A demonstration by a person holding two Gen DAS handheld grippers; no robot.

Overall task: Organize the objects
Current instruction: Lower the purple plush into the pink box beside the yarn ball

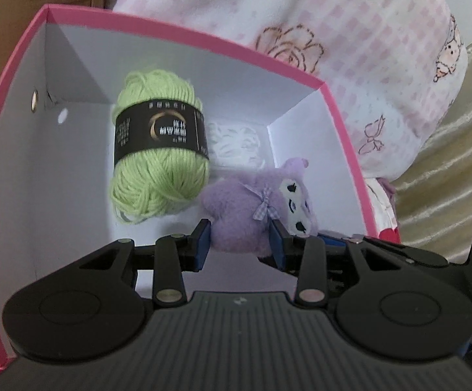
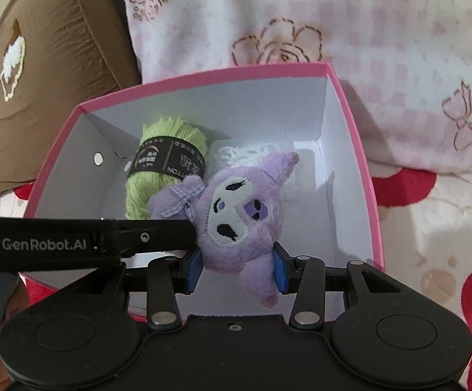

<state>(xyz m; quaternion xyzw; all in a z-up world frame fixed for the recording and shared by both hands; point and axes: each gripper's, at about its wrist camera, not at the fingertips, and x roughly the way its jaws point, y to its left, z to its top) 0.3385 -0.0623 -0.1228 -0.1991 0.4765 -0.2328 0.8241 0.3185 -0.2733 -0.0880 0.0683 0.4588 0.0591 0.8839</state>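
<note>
A purple plush toy (image 2: pixel 236 224) with a white face and a checked bow hangs over the open pink box (image 2: pixel 203 73). My right gripper (image 2: pixel 236 268) is shut on its head. My left gripper (image 1: pixel 241 241) is shut on the toy's body (image 1: pixel 232 208) from the left side; its arm crosses the right wrist view (image 2: pixel 73 238). In the box lie a green yarn ball (image 1: pixel 159 150) with a black label and a white lace piece (image 1: pixel 232 140). The yarn also shows in the right wrist view (image 2: pixel 167 159).
The box stands on a bed with a pink-and-white flowered blanket (image 2: pixel 333 16) behind it. A brown cushion (image 2: pixel 40 81) lies at the left. A cream satin fabric (image 1: pixel 464 163) is at the right. A red-patterned sheet (image 2: pixel 447 244) lies beside the box.
</note>
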